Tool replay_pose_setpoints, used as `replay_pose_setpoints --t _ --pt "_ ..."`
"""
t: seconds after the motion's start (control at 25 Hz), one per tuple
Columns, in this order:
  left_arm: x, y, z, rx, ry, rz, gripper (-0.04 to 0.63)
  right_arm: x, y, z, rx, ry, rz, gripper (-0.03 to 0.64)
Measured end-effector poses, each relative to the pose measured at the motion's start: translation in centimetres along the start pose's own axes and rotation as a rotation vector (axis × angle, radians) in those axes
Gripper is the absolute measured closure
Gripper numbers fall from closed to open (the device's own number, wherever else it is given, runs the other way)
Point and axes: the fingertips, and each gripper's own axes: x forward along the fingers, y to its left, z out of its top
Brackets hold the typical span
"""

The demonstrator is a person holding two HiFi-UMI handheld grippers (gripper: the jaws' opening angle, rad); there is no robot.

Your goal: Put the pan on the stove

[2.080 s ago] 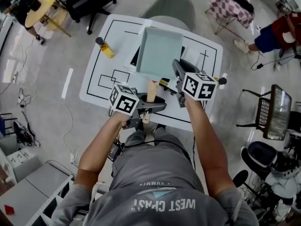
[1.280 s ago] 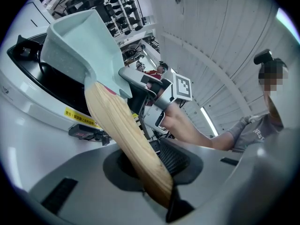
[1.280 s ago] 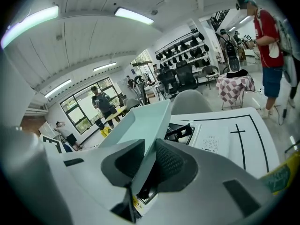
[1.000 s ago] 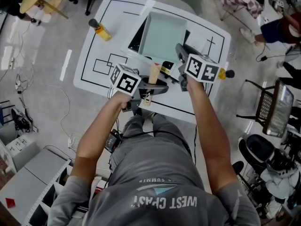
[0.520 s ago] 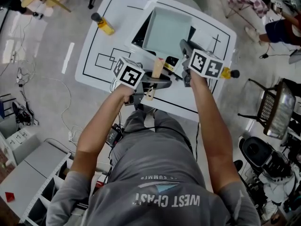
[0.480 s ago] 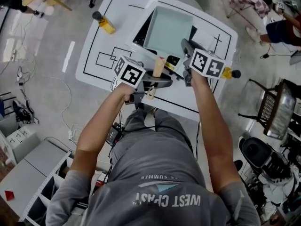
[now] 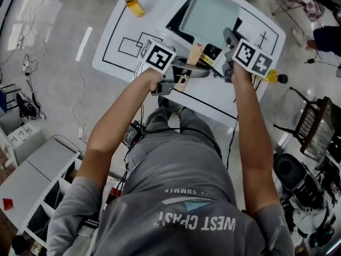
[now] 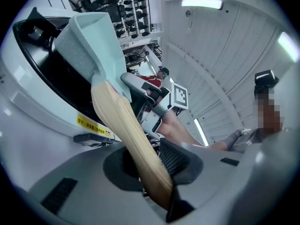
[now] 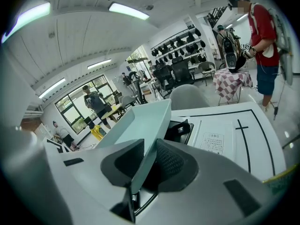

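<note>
The left tool (image 8: pixel 154 165) is closed on the wooden handle (image 8: pixel 124 135) of the light-teal pan (image 7: pixel 210 15), which is positioned over the black stove (image 8: pixel 56 86) on the white bench (image 7: pixel 125 23), while its side wall is pinched by the right tool (image 9: pixel 149 161), whose jaws have just been opening slightly.

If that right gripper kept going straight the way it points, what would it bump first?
The pale teal square pan: its side wall already stands between the right gripper's jaws, which have just been opening. Deeper, probably the black stove.
</note>
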Motion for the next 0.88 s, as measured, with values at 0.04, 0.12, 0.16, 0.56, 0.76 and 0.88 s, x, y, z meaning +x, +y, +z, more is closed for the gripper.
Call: replay_pose_setpoints --t 0.04,0.12,0.16,0.56,0.76,0.88 --pt "0.0 0.0 0.0 -0.003 -0.006 -0.009 0.492 -0.1 -0.1 0.0 0.000 -0.003 -0.005 0.523" --pt "0.0 0.0 0.1 -0.003 -0.005 -0.018 0.492 -0.2 -0.2 0.0 0.001 -0.006 -0.013 0.523" --pt "0.0 0.0 0.0 -0.007 -0.005 -0.020 0.492 -0.2 -0.3 0.0 0.001 -0.007 -0.017 0.523" --pt "-2.1 0.2 0.1 0.059 -0.038 0.037 0.425 -0.3 -0.4 -0.1 -0.015 0.007 -0.033 0.515" --pt "-3.0 0.3 0.2 0.074 -0.049 0.061 0.406 -0.7 -0.8 0.5 -0.022 -0.007 -0.049 0.506" --pt "-3.4 0.4 0.0 0.071 -0.051 0.079 0.403 -1.3 -0.5 1.0 -0.028 -0.015 -0.058 0.495"
